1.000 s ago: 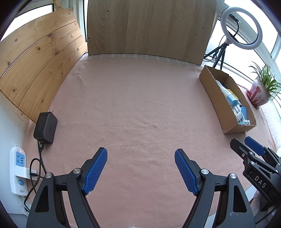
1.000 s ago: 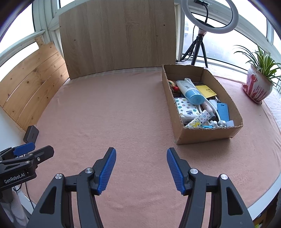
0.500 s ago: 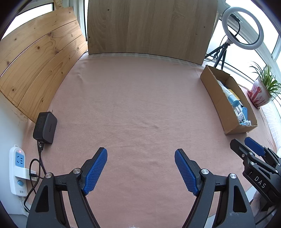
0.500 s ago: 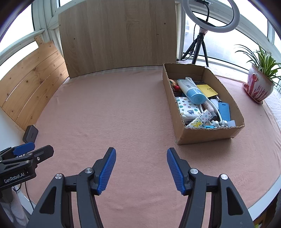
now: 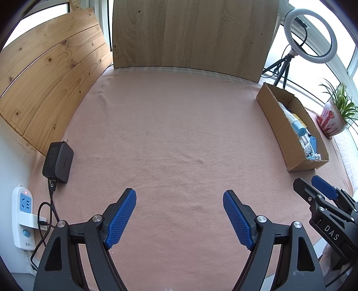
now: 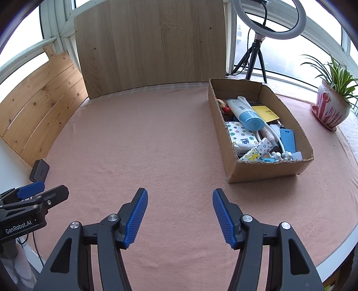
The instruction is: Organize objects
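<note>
I'm hovering both the left gripper (image 5: 179,216) and the right gripper (image 6: 180,215) spread and empty; the next move is reaching into the cardboard box (image 6: 264,173) at right.

A pink-clothed bench (image 6: 143,143) backed by wooden boards (image 6: 152,44) sits before bright windows (image 6: 279,51), a ring light (image 6: 268,18) and potted plant (image 6: 331,103) alongside.

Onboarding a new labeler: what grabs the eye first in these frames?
The cardboard box at the right of the pink cloth, crammed with a blue-capped tube and small packets. Then both tongs, left and right, open and empty over bare cloth.
</note>
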A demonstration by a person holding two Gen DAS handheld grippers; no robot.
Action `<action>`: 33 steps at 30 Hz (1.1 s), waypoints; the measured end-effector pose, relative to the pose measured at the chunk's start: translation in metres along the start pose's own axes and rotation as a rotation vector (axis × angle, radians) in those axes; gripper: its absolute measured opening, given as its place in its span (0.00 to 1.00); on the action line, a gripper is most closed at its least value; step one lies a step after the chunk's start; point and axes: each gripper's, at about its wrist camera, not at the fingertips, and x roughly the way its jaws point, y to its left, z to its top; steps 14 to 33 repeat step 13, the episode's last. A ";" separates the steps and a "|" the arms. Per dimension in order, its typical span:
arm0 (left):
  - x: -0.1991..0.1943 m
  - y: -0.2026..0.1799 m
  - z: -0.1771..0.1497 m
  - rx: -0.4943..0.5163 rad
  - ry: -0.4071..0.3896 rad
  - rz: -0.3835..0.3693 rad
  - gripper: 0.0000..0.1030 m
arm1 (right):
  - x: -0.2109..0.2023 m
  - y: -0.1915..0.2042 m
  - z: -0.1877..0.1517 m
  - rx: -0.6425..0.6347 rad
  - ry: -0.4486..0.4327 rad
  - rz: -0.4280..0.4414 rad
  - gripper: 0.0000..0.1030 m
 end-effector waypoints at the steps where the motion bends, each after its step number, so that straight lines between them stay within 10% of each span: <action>1: 0.000 0.001 0.000 -0.001 0.000 0.000 0.81 | 0.000 0.000 0.000 -0.001 0.000 -0.001 0.55; 33: 0.007 0.001 0.001 0.001 0.009 0.006 0.82 | 0.008 0.003 0.001 -0.006 0.011 0.003 0.55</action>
